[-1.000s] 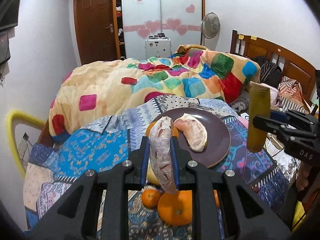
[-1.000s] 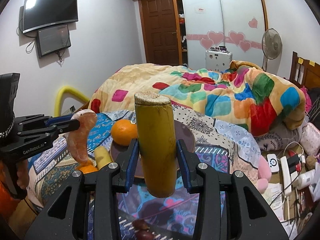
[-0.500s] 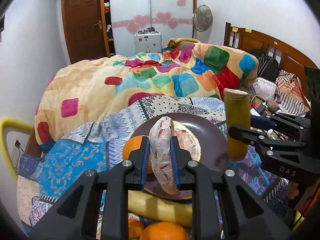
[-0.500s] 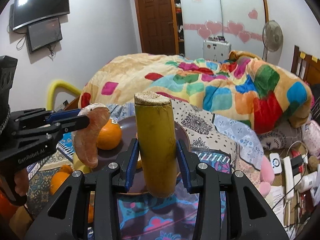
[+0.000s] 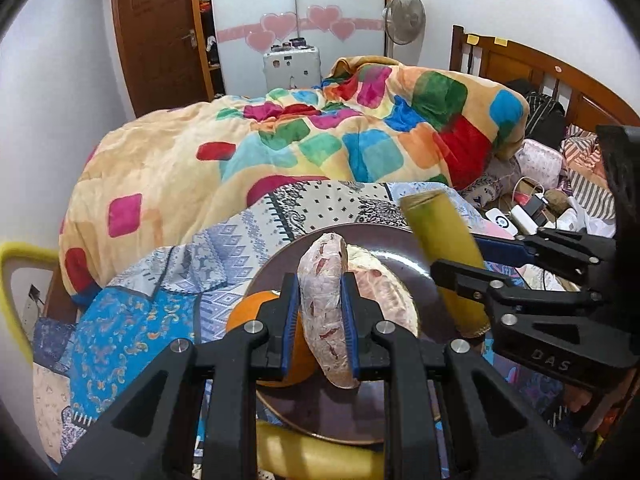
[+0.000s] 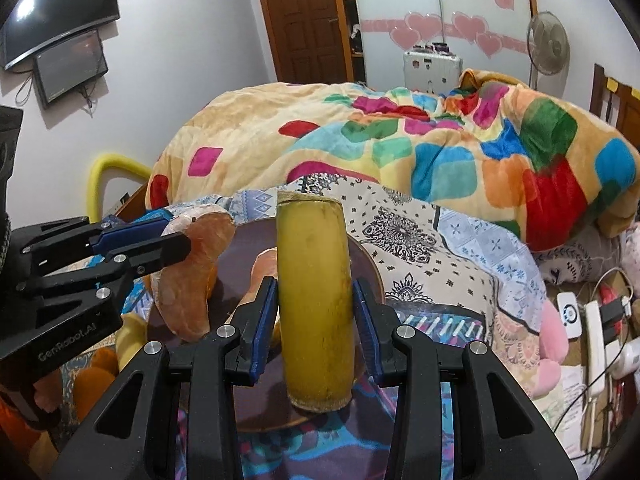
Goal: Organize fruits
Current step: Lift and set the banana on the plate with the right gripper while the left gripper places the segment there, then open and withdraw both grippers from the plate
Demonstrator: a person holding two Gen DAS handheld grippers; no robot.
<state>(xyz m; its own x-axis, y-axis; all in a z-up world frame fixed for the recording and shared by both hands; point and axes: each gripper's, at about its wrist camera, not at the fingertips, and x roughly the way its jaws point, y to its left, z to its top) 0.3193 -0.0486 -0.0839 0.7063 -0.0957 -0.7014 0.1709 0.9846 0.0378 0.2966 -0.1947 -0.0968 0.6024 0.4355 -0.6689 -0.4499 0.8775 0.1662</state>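
Note:
My left gripper [image 5: 320, 292] is shut on a peeled pomelo segment [image 5: 324, 312] and holds it over the dark brown plate [image 5: 332, 408]. A second pomelo segment [image 5: 384, 296] and an orange [image 5: 244, 312] lie on the plate. My right gripper [image 6: 316, 296] is shut on a yellow sugarcane piece [image 6: 316, 300], held upright over the plate's [image 6: 240, 256] right side. The left gripper with its segment [image 6: 196, 264] shows at the left of the right wrist view. The sugarcane piece [image 5: 444, 264] shows in the left wrist view too.
A yellow sugarcane piece [image 5: 320, 456] lies in front of the plate, oranges [image 6: 92, 380] beside it. The patterned cloth [image 5: 132, 320] covers the table. A bed with a colourful blanket [image 5: 320, 136] stands behind. Cables and chargers [image 6: 596, 320] clutter the right.
Both grippers have moved forward toward the plate with their loads. The pomelo segment and the sugarcane piece now hang over the plate. The front oranges have dropped out of the left view.

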